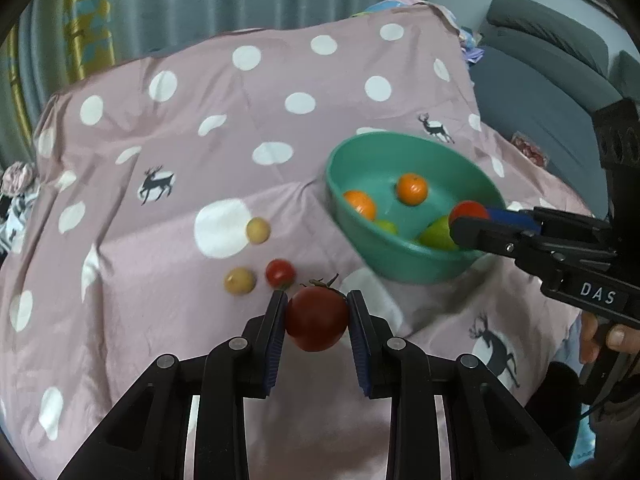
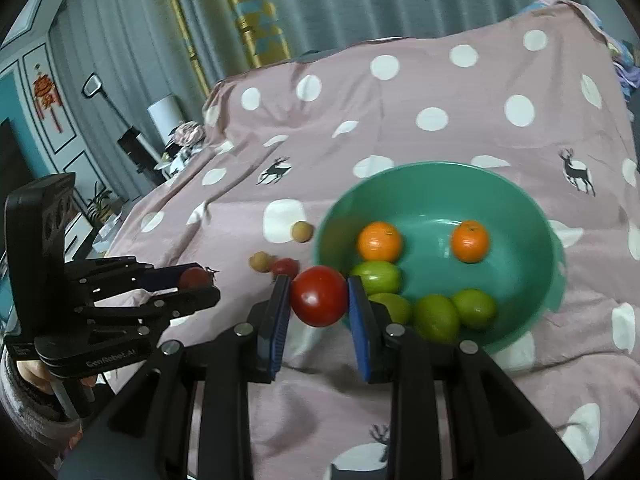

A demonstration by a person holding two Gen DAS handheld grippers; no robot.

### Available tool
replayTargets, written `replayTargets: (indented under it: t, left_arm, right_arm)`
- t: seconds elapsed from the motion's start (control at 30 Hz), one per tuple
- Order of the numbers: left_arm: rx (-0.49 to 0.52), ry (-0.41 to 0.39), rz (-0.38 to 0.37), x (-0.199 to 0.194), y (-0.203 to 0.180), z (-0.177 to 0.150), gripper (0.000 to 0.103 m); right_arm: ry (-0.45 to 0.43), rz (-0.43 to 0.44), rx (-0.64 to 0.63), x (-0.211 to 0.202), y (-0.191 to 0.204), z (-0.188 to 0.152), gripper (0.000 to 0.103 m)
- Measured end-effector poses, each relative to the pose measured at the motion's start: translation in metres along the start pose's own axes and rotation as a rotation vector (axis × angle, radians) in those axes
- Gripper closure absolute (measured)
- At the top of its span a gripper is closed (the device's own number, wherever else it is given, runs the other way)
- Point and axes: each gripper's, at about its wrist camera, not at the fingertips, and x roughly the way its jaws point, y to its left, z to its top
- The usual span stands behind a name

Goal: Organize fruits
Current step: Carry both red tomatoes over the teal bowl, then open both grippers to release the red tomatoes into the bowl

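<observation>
Left gripper (image 1: 316,322): nearest item, black with blue pads, jaws closed onto a dark red tomato (image 1: 317,319) with its green stalk still on; fruit sits between the fingertips, lifted clear of the cloth.

Right gripper (image 2: 319,300): same make, jaws clamped on a brighter red tomato (image 2: 319,296), pads pressing both sides; in the left wrist view this fruit hangs over the near rim of the bowl.

Bedsheet (image 1: 200,120): pink, white dots and dark deer prints, covering the whole work surface, creased.

Bowl (image 2: 532,216): green plastic, standing on the sheet to the right of the loose fruit. Contents: two oranges (image 2: 379,241) toward the back, apart from each other; four green fruits (image 2: 436,318) bunched along the near wall, touching. One green fruit is partly hidden behind the right gripper's finger.

Loose on the sheet, left of the bowl: one small red tomato (image 1: 280,273); two small tan round fruits (image 1: 240,281), kind hard to make out, one just beside the small tomato, the other farther back near a large white dot.

Person: fingers (image 1: 608,338) on the right gripper's handle, cut off at the picture's edge.

Background: grey curtains, grey sofa, blurred at the margins.
</observation>
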Motion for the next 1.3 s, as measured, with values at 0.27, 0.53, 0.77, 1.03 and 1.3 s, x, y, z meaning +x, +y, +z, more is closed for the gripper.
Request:
replayTargets:
  t: [0.27,0.53,0.77,1.03,1.3]
  left_arm:
    - [0.044,-0.034,-0.029,0.005,-0.018,0.021,0.073]
    - [0.103,-0.030,-0.072,0.027,-0.043,0.049,0.073]
    - [0.149,0.014,-0.089,0.057,-0.063,0.063,0.073]
    - [0.194,0.068,-0.085,0.085,-0.076,0.065,0.073]
    - [0.194,0.103,-0.090,0.099,-0.077,0.063,0.073]
  right_arm:
    - [-0.028,-0.032,0.055,-0.008,-0.025,-0.003,0.074]
    - [-0.039,-0.054,0.093,-0.008,-0.044,-0.005,0.074]
    - [-0.038,-0.076,0.107,-0.005,-0.056,-0.006,0.074]
    - [-0.028,-0.106,0.117,0.002,-0.070,-0.004,0.074]
    - [-0.016,-0.105,0.127,0.009,-0.072,-0.003,0.072]
